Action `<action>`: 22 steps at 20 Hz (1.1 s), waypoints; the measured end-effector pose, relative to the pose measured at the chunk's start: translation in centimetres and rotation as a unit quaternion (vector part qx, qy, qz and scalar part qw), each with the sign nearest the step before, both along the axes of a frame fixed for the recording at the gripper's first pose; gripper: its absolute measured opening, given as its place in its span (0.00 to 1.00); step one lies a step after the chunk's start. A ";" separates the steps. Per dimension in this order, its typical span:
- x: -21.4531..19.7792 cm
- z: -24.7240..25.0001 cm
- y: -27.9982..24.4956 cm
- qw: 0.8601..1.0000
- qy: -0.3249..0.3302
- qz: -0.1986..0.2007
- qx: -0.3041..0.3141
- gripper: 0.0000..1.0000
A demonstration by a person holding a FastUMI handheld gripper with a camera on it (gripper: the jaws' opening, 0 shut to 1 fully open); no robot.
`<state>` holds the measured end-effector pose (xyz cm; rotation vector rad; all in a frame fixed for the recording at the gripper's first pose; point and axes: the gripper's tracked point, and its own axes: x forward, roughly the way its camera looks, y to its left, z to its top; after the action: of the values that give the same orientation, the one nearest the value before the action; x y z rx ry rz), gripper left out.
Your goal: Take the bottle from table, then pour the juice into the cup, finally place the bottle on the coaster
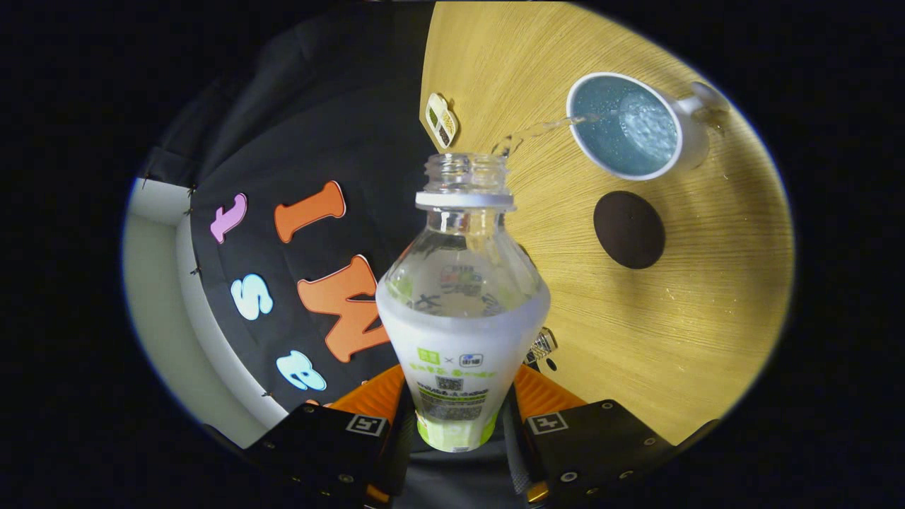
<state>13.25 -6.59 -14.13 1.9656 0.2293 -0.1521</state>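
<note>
My gripper (458,406) is shut on a clear plastic bottle (461,297) with a white and green label, one finger pressing on each side of its lower body. The bottle is uncapped and tipped over, its open neck pointing ahead beyond the fingers. A thin clear stream (544,129) runs from the mouth into a white cup (626,127) with a handle, which stands on the wooden table (679,318) and holds liquid. A dark round coaster (628,230) lies on the table beside the cup, nearer to me.
A small diamond-shaped tile with several coloured squares (442,120) lies by the table's edge, past the bottle's mouth. A small shiny cap-like thing (541,346) sits on the table close to the bottle's body. The black cloth wall hangs past the table's edge.
</note>
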 end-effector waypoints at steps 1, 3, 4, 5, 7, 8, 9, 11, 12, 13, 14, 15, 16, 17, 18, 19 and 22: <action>0.0 0.2 -0.2 1.000 -0.001 -0.004 0.008 0.58; 0.0 0.3 -0.6 1.000 0.000 -0.007 0.018 0.58; -0.1 0.2 -0.5 1.000 0.001 -0.007 0.021 0.58; -0.2 0.1 -0.5 1.000 0.003 -0.008 0.022 0.58; 0.0 0.3 -0.5 1.000 0.003 -0.008 0.028 0.58; 0.0 0.6 -0.8 0.999 0.001 -0.013 0.034 0.58; 0.1 0.7 -1.1 0.999 0.000 -0.016 0.040 0.58; 0.0 0.8 -1.4 0.999 0.001 -0.018 0.046 0.58; 0.0 0.8 -1.5 0.999 0.002 -0.018 0.046 0.58; 0.0 1.0 -1.7 0.999 0.002 -0.019 0.045 0.58; -0.1 1.0 -1.9 0.999 0.003 -0.020 0.046 0.58; -0.2 1.2 -2.2 0.999 0.002 -0.023 0.047 0.58; -0.3 1.3 -2.4 0.998 0.001 -0.025 0.049 0.58; -0.4 1.3 -2.3 0.998 0.003 -0.023 0.051 0.58; -0.3 1.2 -2.1 0.998 0.003 -0.021 0.052 0.58; -0.3 1.4 -2.2 0.998 0.002 -0.020 0.056 0.58; -0.2 1.3 -2.0 0.998 0.003 -0.019 0.063 0.58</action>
<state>13.05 -8.56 -12.86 2.0966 0.2104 -0.1720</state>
